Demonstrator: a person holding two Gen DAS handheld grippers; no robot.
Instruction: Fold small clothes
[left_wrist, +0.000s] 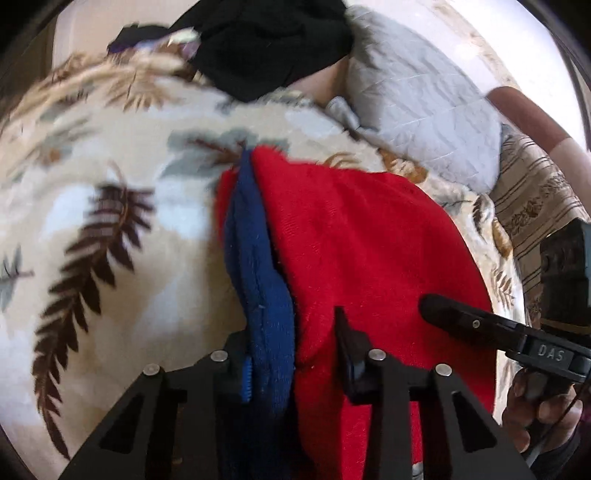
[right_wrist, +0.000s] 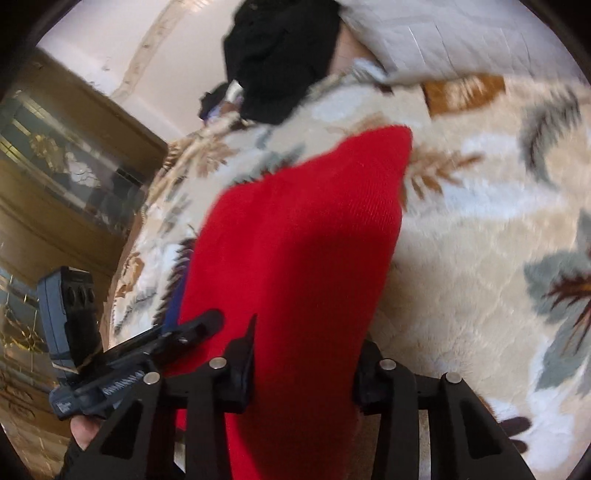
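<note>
A red knit garment (left_wrist: 354, 236) with a blue edge band (left_wrist: 255, 266) lies on a leaf-patterned blanket (left_wrist: 110, 166). My left gripper (left_wrist: 291, 354) is closed on the garment's near end, with the blue band and red cloth between its fingers. My right gripper (right_wrist: 306, 354) is closed on the red garment (right_wrist: 295, 229) at its other near corner, cloth filling the gap between the fingers. The right gripper also shows in the left wrist view (left_wrist: 428, 306), low at the right. The left gripper shows in the right wrist view (right_wrist: 214, 321), low at the left.
A heap of black clothes (left_wrist: 266, 44) lies at the far end of the blanket, and shows in the right wrist view (right_wrist: 280, 59). A grey quilted pillow (left_wrist: 424, 110) lies at the far right. A striped cover (left_wrist: 535, 192) is at the right. A golden cabinet (right_wrist: 66, 166) stands left.
</note>
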